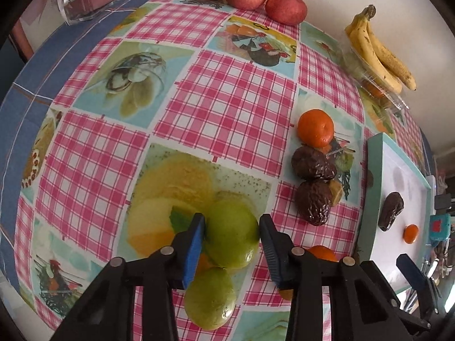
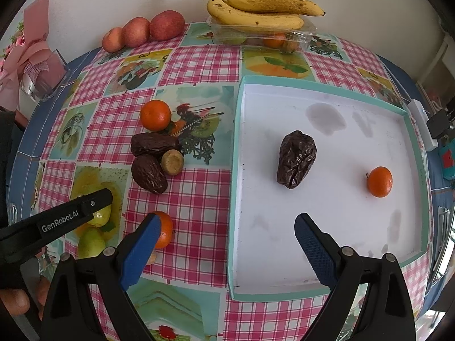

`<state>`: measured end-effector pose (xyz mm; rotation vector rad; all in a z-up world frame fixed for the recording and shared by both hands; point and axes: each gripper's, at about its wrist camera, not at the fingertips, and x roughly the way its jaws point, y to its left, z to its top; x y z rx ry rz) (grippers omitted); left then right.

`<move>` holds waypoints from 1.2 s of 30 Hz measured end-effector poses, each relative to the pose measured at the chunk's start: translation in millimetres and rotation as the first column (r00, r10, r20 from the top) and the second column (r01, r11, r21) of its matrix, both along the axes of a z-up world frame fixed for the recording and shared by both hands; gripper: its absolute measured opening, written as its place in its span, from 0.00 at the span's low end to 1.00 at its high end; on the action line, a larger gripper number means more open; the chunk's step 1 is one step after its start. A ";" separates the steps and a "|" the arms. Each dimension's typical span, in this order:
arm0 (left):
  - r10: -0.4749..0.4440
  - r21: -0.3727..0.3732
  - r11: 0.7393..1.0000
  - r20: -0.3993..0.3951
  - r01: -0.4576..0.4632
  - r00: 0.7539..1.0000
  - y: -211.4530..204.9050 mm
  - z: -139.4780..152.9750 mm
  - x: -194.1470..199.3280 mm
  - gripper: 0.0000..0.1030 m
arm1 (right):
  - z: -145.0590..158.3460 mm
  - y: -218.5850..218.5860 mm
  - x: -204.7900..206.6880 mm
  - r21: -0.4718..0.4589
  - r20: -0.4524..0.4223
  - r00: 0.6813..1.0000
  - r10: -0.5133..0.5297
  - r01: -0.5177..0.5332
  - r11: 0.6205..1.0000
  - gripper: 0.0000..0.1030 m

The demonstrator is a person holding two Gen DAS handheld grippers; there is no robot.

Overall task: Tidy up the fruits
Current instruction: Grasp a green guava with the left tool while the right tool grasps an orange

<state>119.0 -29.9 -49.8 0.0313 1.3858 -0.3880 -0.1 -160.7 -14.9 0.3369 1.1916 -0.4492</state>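
My left gripper [image 1: 231, 231] is open with its jaws either side of a green lime [image 1: 231, 234]; a second lime [image 1: 210, 298] lies just below it. Whether the pads touch the lime I cannot tell. Two dark dates [image 1: 312, 163] [image 1: 312, 203] and a tangerine [image 1: 315, 128] lie to the right. My right gripper [image 2: 227, 236] is open and empty over the near edge of the white tray [image 2: 237, 170], which holds a date [image 2: 295, 159] and a tangerine [image 2: 379, 182]. Another tangerine [image 2: 165, 233] lies by my right gripper's left finger.
Three red apples [image 2: 142, 31] line the back wall. Bananas [image 2: 261, 11] rest on a clear plastic box [image 2: 307, 34] at the back. A small brown round piece [image 2: 172, 162] sits by the dates. A pink gift box [image 2: 42, 65] stands at the far left.
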 end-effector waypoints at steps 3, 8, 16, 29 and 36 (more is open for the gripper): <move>0.003 -0.007 1.000 0.000 -0.003 1.000 1.4 0.4 1.2 0.41 | -0.5 2.1 0.9 0.003 0.000 1.000 0.003 -0.003 1.000 0.92; 0.034 -0.032 0.999 -0.002 -0.034 0.999 13.2 3.0 3.0 0.41 | -2.7 5.4 3.1 0.021 0.001 1.000 0.000 0.000 1.000 0.92; 0.112 -0.046 0.993 0.035 -0.110 0.993 39.8 16.4 11.7 0.41 | -5.6 18.3 11.7 0.028 0.011 1.000 0.026 -0.026 0.999 0.92; 0.130 -0.054 0.990 0.028 -0.129 0.991 43.6 15.8 15.8 0.41 | -23.3 37.8 28.5 0.105 0.051 0.989 0.139 -0.144 0.984 0.61; 0.132 -0.055 0.990 0.031 -0.130 0.991 44.8 17.4 15.8 0.40 | -35.2 42.9 31.2 0.147 0.041 0.987 0.156 -0.160 0.976 0.31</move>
